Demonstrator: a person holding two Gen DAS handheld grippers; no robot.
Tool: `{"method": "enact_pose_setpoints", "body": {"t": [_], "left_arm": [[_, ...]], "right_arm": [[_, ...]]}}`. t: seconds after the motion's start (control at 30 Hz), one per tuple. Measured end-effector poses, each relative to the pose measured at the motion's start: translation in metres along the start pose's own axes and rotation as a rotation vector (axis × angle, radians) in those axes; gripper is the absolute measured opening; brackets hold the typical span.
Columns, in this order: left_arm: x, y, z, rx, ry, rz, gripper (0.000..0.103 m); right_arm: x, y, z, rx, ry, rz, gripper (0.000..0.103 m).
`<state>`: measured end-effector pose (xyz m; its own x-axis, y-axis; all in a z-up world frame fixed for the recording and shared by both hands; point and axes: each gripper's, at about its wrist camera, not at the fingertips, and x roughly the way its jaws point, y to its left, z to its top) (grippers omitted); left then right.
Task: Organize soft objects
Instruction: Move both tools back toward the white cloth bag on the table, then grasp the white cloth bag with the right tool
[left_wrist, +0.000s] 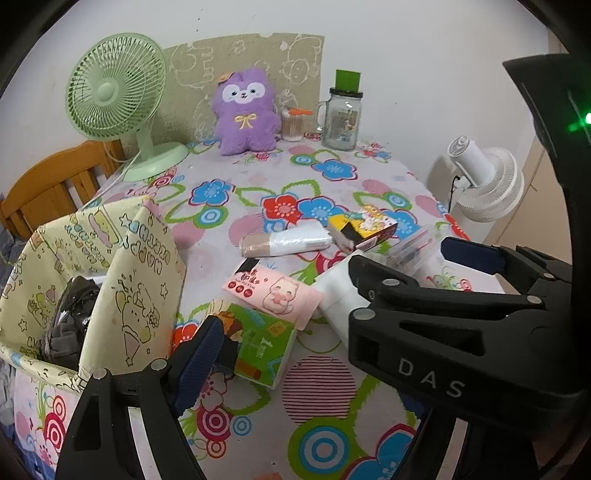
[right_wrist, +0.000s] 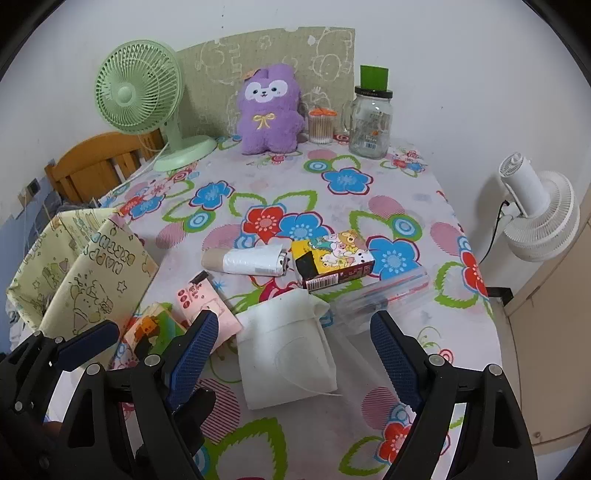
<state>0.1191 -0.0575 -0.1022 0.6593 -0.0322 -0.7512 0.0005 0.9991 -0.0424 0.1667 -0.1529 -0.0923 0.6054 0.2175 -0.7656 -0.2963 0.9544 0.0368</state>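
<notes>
Tissue packs (left_wrist: 271, 295): two; one white mask (right_wrist: 286, 363).

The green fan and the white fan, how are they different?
The green fan stands on the table at the back corner; the white fan stands beside the table, not on it. The green fan has an open wire cage facing us; the white fan has a ribbed round shell and tilts upward. Both are small fans on stands.
</notes>
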Motion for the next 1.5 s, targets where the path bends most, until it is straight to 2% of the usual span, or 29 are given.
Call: {"method": "enact_pose_setpoints", "body": {"t": [0.4, 0.73, 1.07, 1.23, 1.5], "left_arm": [[0.024, 0.012, -0.001, -0.009, 0.038, 0.064, 0.088], [0.046, 0.009, -0.002, 0.032, 0.086, 0.100, 0.090], [0.063, 0.004, -0.001, 0.066, 0.110, 0.125, 0.097], [0.068, -0.001, -0.003, 0.106, 0.121, 0.156, 0.103], [0.073, -0.002, -0.002, 0.123, 0.124, 0.166, 0.103]], "right_arm": [[0.028, -0.002, -0.006, -0.012, 0.073, -0.005, 0.087], [0.050, 0.005, -0.006, -0.048, 0.131, -0.007, 0.087], [0.069, -0.003, -0.008, -0.034, 0.166, -0.022, 0.087], [0.074, -0.003, -0.007, -0.042, 0.174, -0.026, 0.093], [0.076, -0.006, -0.009, -0.024, 0.180, -0.002, 0.093]]}}
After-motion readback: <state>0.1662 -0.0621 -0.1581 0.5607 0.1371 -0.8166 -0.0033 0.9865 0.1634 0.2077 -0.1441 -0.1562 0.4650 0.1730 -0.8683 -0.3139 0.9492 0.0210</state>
